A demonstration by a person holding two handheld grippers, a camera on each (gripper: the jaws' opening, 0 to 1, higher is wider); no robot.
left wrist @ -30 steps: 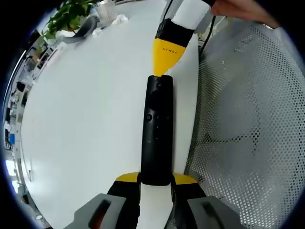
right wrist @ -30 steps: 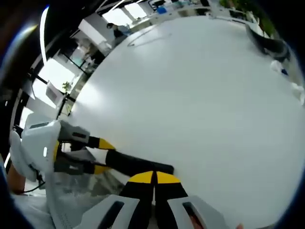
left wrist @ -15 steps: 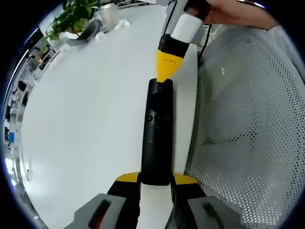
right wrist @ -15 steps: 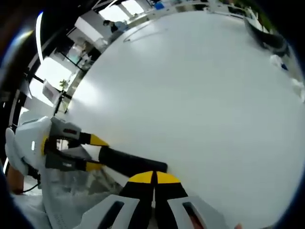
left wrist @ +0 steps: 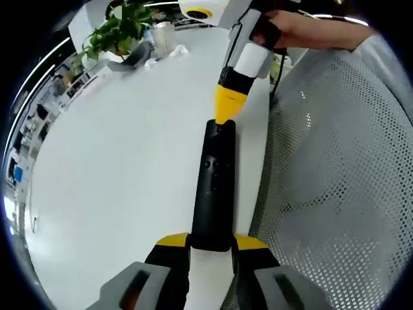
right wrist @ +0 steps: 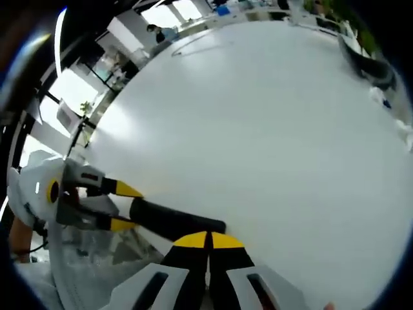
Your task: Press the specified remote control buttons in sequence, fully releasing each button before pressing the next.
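A long black remote control runs up the middle of the left gripper view, its near end clamped between the yellow jaws of my left gripper. My right gripper reaches in from the top, held by a hand, and its shut yellow tip touches the remote's far end. In the right gripper view my right gripper is shut, tips together, right over the end of the remote. My left gripper holds the remote's other end at the left. The remote hovers over the edge of the white table.
A grey mesh chair fills the space right of the table edge. At the table's far end stand a green plant, a white cup and a grey object. A dark object lies at the far edge.
Both cameras have shifted a little, so the plant and cup show more. The right gripper's tip has stayed at the remote's far end, and the left gripper still clamps the remote.
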